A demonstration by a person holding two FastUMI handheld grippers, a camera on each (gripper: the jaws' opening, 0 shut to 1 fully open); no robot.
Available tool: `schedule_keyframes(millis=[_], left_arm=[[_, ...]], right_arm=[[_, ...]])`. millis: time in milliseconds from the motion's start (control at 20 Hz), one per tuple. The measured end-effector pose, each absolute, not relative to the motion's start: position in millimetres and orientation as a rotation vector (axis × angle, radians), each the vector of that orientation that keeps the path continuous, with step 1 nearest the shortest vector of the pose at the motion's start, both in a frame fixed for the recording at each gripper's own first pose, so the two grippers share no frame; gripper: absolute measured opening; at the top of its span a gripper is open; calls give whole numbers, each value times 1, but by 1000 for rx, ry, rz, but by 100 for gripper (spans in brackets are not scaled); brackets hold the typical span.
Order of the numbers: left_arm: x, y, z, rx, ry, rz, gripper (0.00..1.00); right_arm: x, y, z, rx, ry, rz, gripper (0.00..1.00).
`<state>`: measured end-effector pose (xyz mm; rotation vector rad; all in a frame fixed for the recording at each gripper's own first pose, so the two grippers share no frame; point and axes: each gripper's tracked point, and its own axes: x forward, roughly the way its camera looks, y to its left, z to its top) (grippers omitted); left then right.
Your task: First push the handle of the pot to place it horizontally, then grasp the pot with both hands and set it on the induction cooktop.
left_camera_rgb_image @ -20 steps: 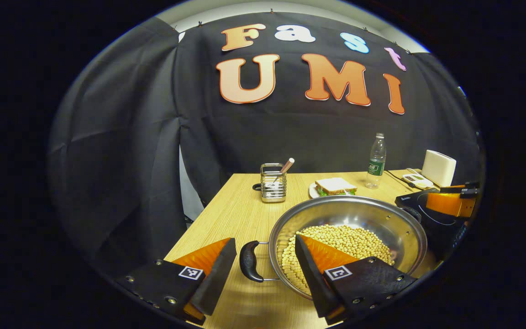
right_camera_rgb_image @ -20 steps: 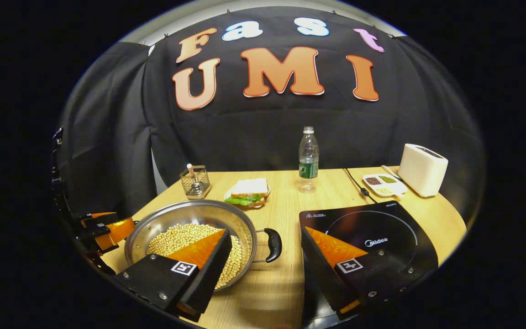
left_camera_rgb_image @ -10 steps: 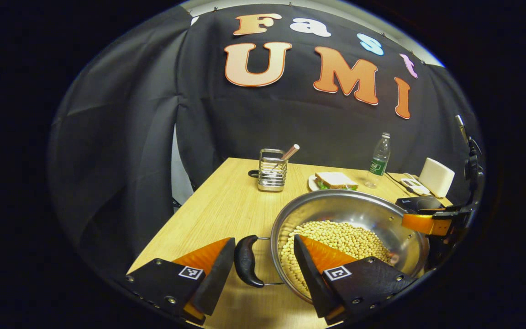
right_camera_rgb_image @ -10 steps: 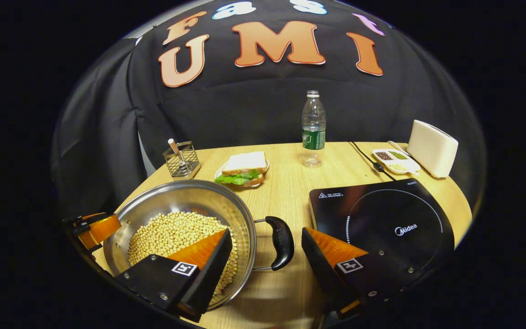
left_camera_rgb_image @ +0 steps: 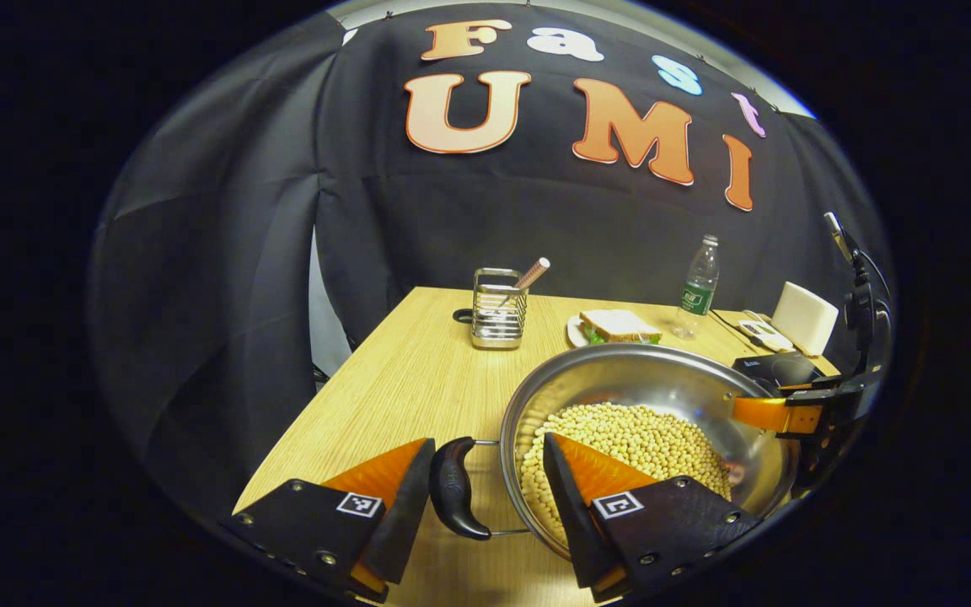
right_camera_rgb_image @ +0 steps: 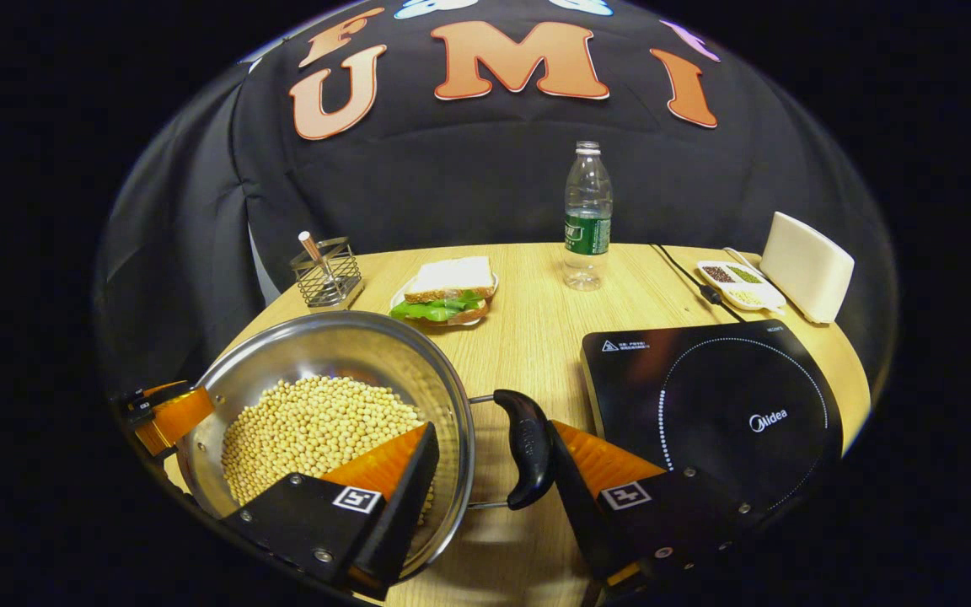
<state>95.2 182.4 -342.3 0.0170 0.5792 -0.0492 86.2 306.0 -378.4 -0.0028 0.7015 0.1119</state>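
Two grippers are flanking the pot (right_camera_rgb_image: 325, 396), one at each side handle. The pot, a wide steel vessel, is sitting on the wooden table (right_camera_rgb_image: 528, 329) to the left of the induction cooktop (right_camera_rgb_image: 713, 413) in the right gripper view, with bare table between them. Soybeans (right_camera_rgb_image: 317, 426) are filling its lower part.

The left gripper (left_camera_rgb_image: 485, 485) is spread wide: one finger is lying just outside the left handle (left_camera_rgb_image: 456, 489), the other is reaching over the rim above the beans. The right gripper (right_camera_rgb_image: 490, 464) is spread in the same manner, with the right handle (right_camera_rgb_image: 523, 447) touching or nearly touching its outer finger and its inner finger inside the rim. Neither gripper is pinching anything yet.

Handling judgement: the load of beans is likely making the pot fairly heavy, and the polished steel wall is offering a slippery surface. The dark handle grips are giving the more secure hold, so each gripper should be closing on handle and rim together. The beans are loose and will be shifting or spilling if the pot is tilting, so both sides should be rising level and at equal pace. A one-sided lift is risking a swing about the held handle.
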Motion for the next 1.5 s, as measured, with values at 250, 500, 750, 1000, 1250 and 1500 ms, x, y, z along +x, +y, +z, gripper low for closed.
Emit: schedule_keyframes(millis=[250, 500, 750, 1000, 1250, 1500], left_arm=[[92, 186, -350, 23, 620, -28, 56], [87, 185, -346, 31, 619, 1, 46], [83, 182, -341, 2, 612, 12, 39], [81, 168, -324, -5, 590, 9, 38], [81, 146, -298, -1, 557, -5, 38], [82, 117, -284, 0, 546, -35, 38]], right_arm=[[88, 304, -380, -20, 692, 123, 64], [89, 306, -379, 40, 694, 122, 52], [91, 304, -367, 30, 669, 132, 48], [86, 292, -351, 43, 646, 132, 47], [82, 274, -329, 60, 617, 126, 47], [76, 246, -317, 70, 606, 102, 47]])
